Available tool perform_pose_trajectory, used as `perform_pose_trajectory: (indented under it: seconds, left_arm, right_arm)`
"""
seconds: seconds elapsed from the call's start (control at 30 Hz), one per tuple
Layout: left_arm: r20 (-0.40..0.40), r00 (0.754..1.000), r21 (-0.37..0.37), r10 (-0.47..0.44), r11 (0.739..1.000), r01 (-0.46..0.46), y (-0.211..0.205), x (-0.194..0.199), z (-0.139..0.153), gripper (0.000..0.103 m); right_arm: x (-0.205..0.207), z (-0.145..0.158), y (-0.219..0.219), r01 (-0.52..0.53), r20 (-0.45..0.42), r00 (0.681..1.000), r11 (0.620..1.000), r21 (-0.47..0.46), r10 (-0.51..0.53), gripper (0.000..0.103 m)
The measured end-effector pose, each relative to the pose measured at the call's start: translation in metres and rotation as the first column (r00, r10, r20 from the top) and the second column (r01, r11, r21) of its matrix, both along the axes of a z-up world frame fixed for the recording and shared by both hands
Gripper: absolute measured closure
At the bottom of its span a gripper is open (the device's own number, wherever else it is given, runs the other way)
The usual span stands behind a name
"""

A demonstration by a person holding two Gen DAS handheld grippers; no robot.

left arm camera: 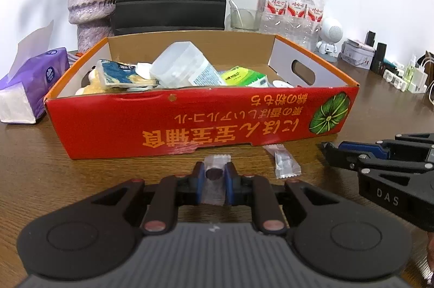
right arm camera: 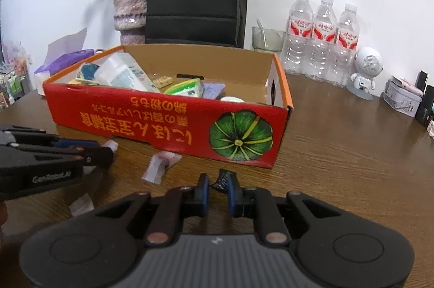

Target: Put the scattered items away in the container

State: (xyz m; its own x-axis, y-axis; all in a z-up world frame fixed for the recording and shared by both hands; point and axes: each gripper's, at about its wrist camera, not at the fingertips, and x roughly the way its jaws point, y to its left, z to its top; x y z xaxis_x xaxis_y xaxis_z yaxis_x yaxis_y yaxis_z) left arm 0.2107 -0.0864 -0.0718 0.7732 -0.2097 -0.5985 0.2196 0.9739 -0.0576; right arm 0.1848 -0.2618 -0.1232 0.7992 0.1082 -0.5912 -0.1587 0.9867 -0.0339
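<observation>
Table [left arm camera: 40,152]: brown wood. Both views show it under everything.
Red cardboard box [left arm camera: 190,122]: it sits on the table, well ahead of both grippers. The right wrist view looks deeper inside and shows a small tan block [right arm camera: 162,81] and a purple cloth [right arm camera: 214,90]. The left wrist view does not show those.
Things in the box: a clear plastic tub [left arm camera: 179,65] lies tilted on top, with a green pack [left arm camera: 241,76] beside it. The front wall hides what is lower down.
Left gripper [left arm camera: 214,180]: its blue jaws are closed on a clear candy wrapper [left arm camera: 217,165] with a dark round sweet inside. The wrapper is near the box front. In the right wrist view this gripper is cut off at the left edge.
Right gripper [right arm camera: 219,186]: its jaws pinch a small dark blue wrapper [right arm camera: 223,179], just in front of the box's pumpkin corner. What the wrapper holds is hard to tell.
Loose candy wrapper [left arm camera: 284,163]: it lies on the table between the two grippers, touching neither.
Small clear scrap [right arm camera: 81,203]: only the right wrist view shows it.
</observation>
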Motion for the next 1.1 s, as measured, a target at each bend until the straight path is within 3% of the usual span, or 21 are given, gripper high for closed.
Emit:
perform_pose_trajectory:
  seconds: [0.4,0.47,0.53,0.6,0.67,0.7,0.87,1.1]
  left_arm:
    - [0.032,0.999,-0.025,-0.019,0.999,0.02,0.017,-0.01,0.01,0.091]
    - [0.013,1.0,-0.043,-0.029,0.999,0.029,0.018,-0.01,0.008,0.086]
    - [-0.01,0.999,-0.054,-0.043,0.998,0.042,0.016,-0.007,0.005,0.072]
    - [-0.02,0.999,-0.034,-0.045,0.998,0.045,0.011,-0.004,0.002,0.07]
    - [-0.026,0.998,-0.011,-0.05,0.999,0.05,0.008,-0.001,-0.002,0.072]
    - [-0.022,0.999,-0.001,-0.05,0.999,0.05,0.007,0.0,-0.003,0.082]
    - [0.028,0.999,-0.048,-0.036,0.998,0.037,0.016,-0.009,0.007,0.098]
    - [0.055,0.996,-0.032,-0.069,0.997,0.071,0.01,-0.017,0.012,0.098]
  right_arm:
    - [-0.02,0.01,0.009,-0.018,0.039,0.999,1.0,0.011,0.017,0.09]
    - [-0.021,0.009,0.009,-0.014,0.034,0.999,1.0,0.011,0.013,0.09]
    - [-0.02,0.007,0.01,-0.007,0.027,1.0,1.0,0.007,0.007,0.09]
    - [-0.019,0.006,0.008,-0.004,0.026,1.0,1.0,0.009,0.004,0.09]
    - [-0.019,0.006,0.007,-0.003,0.027,1.0,1.0,0.011,0.003,0.09]
    - [-0.019,0.006,0.007,-0.004,0.026,1.0,1.0,0.011,0.003,0.09]
    - [-0.019,0.005,0.006,-0.008,0.026,1.0,1.0,0.01,0.008,0.09]
    - [-0.021,0.008,0.007,-0.005,0.04,0.999,1.0,0.015,0.005,0.09]
